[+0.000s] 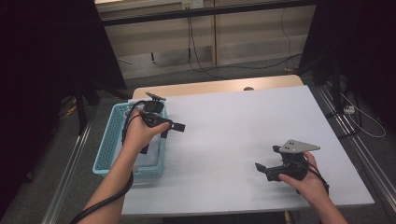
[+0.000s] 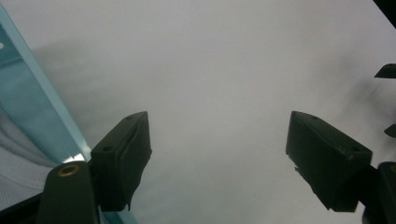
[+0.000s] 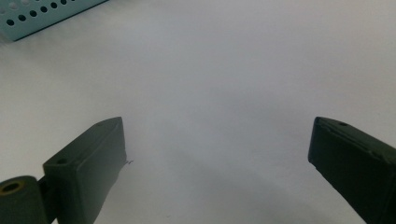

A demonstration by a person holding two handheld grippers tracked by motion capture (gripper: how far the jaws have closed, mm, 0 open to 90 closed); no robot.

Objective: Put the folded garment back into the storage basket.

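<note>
A light blue perforated basket (image 1: 105, 150) stands at the left edge of the white table (image 1: 233, 121), with a pale cloth (image 1: 152, 159) lying in it. My left gripper (image 1: 173, 129) hovers over the basket's right rim, jaws pointing right over the table. In the left gripper view, the left gripper (image 2: 217, 144) is open with nothing between the jaws, and the basket (image 2: 42, 112) and cloth (image 2: 18, 163) are at the left. My right gripper (image 1: 266, 158) rests low near the table's front right, pointing left. Its own view shows the right gripper (image 3: 217, 154) open over bare table, with the basket (image 3: 42, 16) far off.
The white sheet covers a wooden tabletop whose far edge (image 1: 219, 86) shows at the back. Cables (image 1: 196, 51) trail on the carpet beyond it. Dark curtains hang at both sides, and metal rails (image 1: 355, 140) run along the floor to the right.
</note>
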